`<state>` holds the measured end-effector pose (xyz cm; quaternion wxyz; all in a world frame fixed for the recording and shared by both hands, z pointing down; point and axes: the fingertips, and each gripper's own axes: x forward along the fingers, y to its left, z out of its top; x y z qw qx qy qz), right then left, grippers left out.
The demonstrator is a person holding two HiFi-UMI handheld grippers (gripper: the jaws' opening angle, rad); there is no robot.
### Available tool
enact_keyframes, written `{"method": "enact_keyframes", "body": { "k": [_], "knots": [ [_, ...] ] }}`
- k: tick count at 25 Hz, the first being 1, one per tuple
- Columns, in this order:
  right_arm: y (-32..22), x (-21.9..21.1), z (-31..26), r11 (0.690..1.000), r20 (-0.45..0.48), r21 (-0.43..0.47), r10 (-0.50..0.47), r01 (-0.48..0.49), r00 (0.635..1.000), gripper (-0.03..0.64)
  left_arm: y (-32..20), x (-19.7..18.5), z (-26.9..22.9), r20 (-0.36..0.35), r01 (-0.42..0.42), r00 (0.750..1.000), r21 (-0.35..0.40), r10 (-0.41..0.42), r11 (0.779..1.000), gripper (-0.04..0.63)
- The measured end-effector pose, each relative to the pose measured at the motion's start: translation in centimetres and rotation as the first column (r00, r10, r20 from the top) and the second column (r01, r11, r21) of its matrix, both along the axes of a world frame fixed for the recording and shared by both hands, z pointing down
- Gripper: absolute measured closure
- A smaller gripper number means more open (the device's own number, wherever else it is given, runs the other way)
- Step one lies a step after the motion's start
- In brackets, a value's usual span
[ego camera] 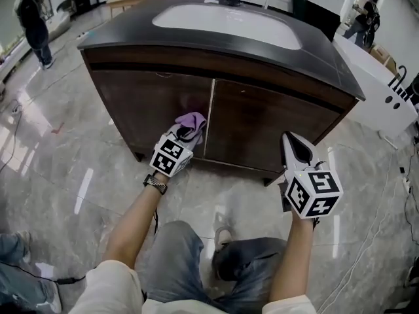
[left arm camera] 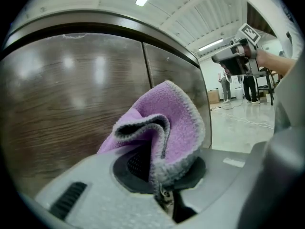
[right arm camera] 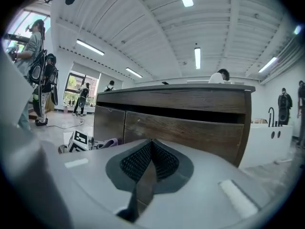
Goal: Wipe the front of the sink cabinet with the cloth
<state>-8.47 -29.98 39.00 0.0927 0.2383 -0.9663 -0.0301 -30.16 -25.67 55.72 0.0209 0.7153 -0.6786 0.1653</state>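
Holding: my left gripper [ego camera: 188, 135] has its jaws clamped on the purple cloth [ego camera: 192, 120]. A fold bulges out past the tips, so fabric rather than plastic faces the wood.
Cloth position: low on the left door [ego camera: 144, 103] of the sink cabinet [ego camera: 216, 64], just beside the seam [ego camera: 211, 116] between the two doors. Contact looks likely, but I cannot confirm it.
Why there: I judge this a wiping pass near the middle of the front, with the doors on either side left to cover.
Right gripper [ego camera: 292, 146]: jaws pressed together on nothing. It sits off the right door [ego camera: 262, 123], well apart from the cloth, so it stays out of the wiping path.
Sink basin [ego camera: 222, 21]: white, set into the dark countertop [ego camera: 131, 28]. I can see nothing lying in it from this angle.
Cabinet interior: both doors are shut, so the contents are hidden from me.
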Motion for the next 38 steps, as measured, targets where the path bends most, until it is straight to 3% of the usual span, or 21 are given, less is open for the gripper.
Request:
{"method": "enact_keyframes", "body": {
  "k": [10, 15, 19, 22, 29, 38],
  "knots": [
    [2.7, 4.1, 1.8, 1.0, 0.003, 0.021, -0.011, 0.011, 1.0, 0.611, -2.5, 4.1, 0.3, -0.029, -0.001, 1.0, 0.008, 0.001, 1.0, 0.545],
    [0.2, 6.8, 2.9, 0.997, 0.003, -0.013, 0.075, -0.075, 0.997, 0.611, -4.0, 6.7, 0.0, -0.008, -0.051, 0.999, -0.01, 0.051, 0.999, 0.545],
    [-1.5, 7.3, 1.4, 0.993, 0.062, -0.024, 0.113, -0.112, 0.992, 0.611, -4.5, 7.2, 0.0, -0.002, -0.058, 0.998, -0.013, 0.058, 0.998, 0.545],
    [-2.8, 7.8, 1.8, 0.992, 0.038, -0.007, 0.126, -0.126, 0.991, 0.611, -5.0, 7.5, 0.1, -0.003, -0.067, 0.998, -0.015, 0.067, 0.998, 0.545],
    [-4.7, 10.6, 3.1, 0.985, 0.013, -0.022, 0.174, -0.173, 0.985, 0.611, -6.5, 10.6, 0.0, -0.009, -0.145, 0.989, -0.026, 0.145, 0.989, 0.545],
    [-7.3, 12.9, 3.4, 0.972, 0.019, -0.032, 0.234, -0.234, 0.972, 0.611, -10.2, 17.1, -0.5, 0.008, -0.278, 0.96, -0.007, 0.278, 0.96, 0.545]
  ]
}}
